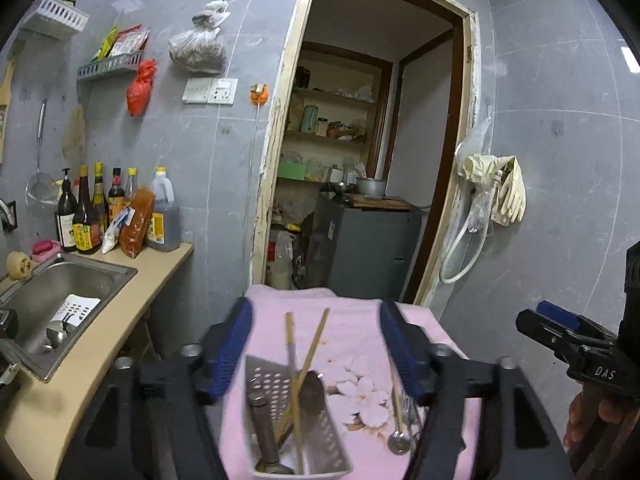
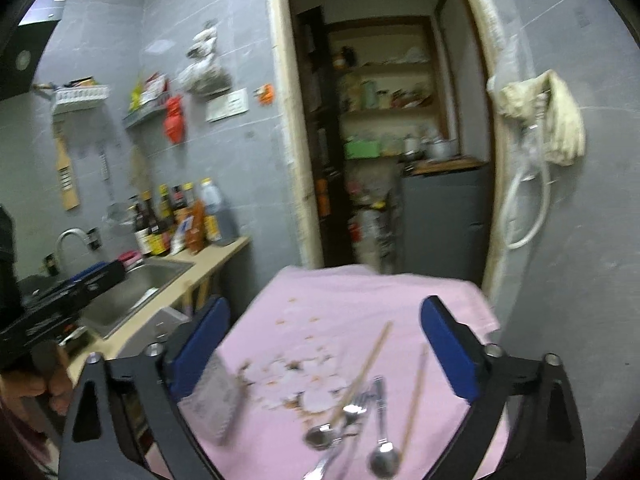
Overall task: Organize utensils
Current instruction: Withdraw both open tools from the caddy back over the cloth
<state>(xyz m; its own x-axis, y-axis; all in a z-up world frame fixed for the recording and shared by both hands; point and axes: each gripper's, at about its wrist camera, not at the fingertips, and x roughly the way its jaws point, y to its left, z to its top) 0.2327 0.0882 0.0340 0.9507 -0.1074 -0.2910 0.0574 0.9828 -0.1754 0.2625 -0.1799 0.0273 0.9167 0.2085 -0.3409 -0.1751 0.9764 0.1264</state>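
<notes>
While both tools, left tool and right tool, stand open and empty, loose spoons and chopsticks look light, stiff, slippery: grip mid-handle.

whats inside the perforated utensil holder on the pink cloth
Inside the utensil holder: two wooden chopsticks, a metal spoon and a thick metal handle. Their lower ends are hidden by its wall.
</notes>
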